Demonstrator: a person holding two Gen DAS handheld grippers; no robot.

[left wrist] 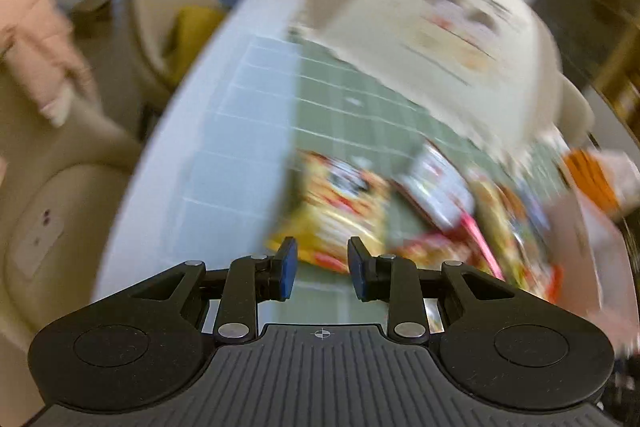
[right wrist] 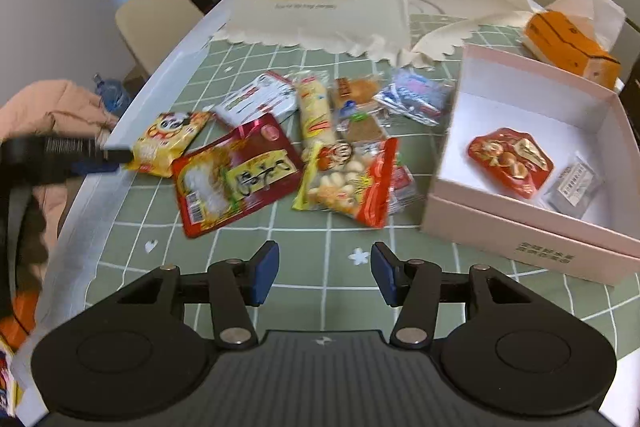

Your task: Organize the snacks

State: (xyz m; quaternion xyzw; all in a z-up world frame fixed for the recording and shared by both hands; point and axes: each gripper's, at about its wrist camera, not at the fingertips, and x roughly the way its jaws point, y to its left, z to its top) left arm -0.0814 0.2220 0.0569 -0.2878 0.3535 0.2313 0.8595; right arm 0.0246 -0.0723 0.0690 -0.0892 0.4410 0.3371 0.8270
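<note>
Left wrist view's blurry: our left gripper [left wrist: 321, 269] tilts down, jaws narrow and empty, yellow panda snack packet [left wrist: 344, 211] just ahead near the bench's left edge.

Right wrist view: right gripper [right wrist: 325, 273] jaws partly open, empty; pink cardboard box [right wrist: 532, 223] front-right.

Right wrist view: snack packets spread on the counter [right wrist: 248, 251] beside an open pink box [right wrist: 520, 227].

The right gripper [right wrist: 325, 269] sits above the green checked cloth, fingers [right wrist: 264, 273] apart, nothing between them; ahead lie a yellow panda packet [right wrist: 168, 143], a red packet [right wrist: 236, 173], a red-and-yellow packet [right wrist: 348, 183], a long pale packet [right wrist: 316, 115] and several smaller ones; the box, right of the pile, contains a red pouch [right wrist: 510, 161] and a small clear packet [right wrist: 574, 187]; the left gripper [right wrist: 100, 161] enters from the left edge, its tip just beside the panda packet; an orange tissue box [right wrist: 568, 45] stands behind the pink box.
</note>
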